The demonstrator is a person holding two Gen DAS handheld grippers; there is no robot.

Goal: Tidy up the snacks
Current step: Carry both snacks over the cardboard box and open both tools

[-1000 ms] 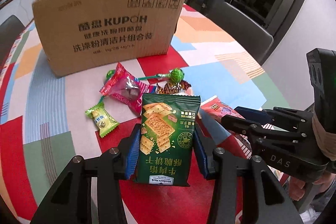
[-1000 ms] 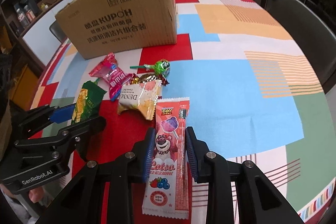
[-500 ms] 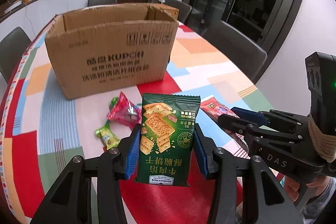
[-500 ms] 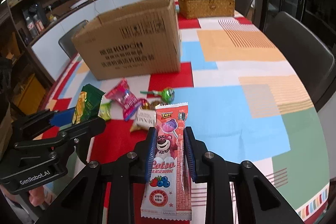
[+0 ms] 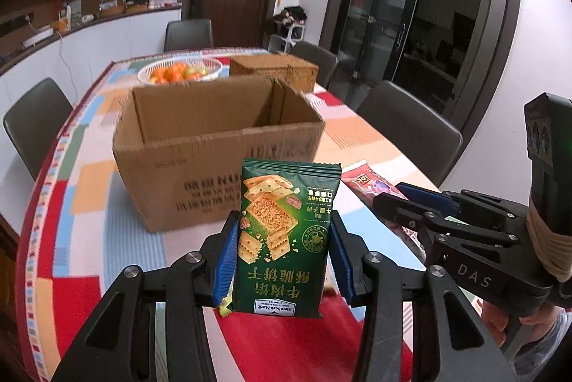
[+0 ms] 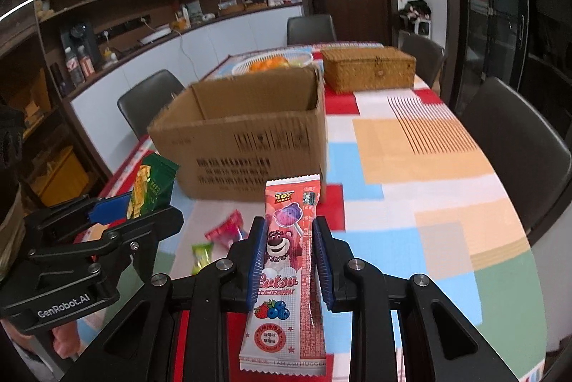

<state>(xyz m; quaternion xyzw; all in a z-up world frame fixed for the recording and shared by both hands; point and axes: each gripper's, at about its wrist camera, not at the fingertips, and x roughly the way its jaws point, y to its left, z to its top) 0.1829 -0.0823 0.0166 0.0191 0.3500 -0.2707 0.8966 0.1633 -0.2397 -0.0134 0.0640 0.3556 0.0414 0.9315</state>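
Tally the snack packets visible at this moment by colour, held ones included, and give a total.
Green: 2, the cracker packet in the left gripper and a small candy on the table.
Pink/red: 2, the Lotso packet in the right gripper and a candy on the table.
Total: 4

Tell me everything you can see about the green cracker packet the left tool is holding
The green cracker packet is a glossy foil-like pouch with crimped ends, printed with square crackers, gold Chinese characters and a white label. Its print reads upside down in the left wrist view. It is held upright in the air, sealed and unopened, pinched at its side edges between the blue pads of the left tool, in front of the open cardboard box. Nothing else touches it.
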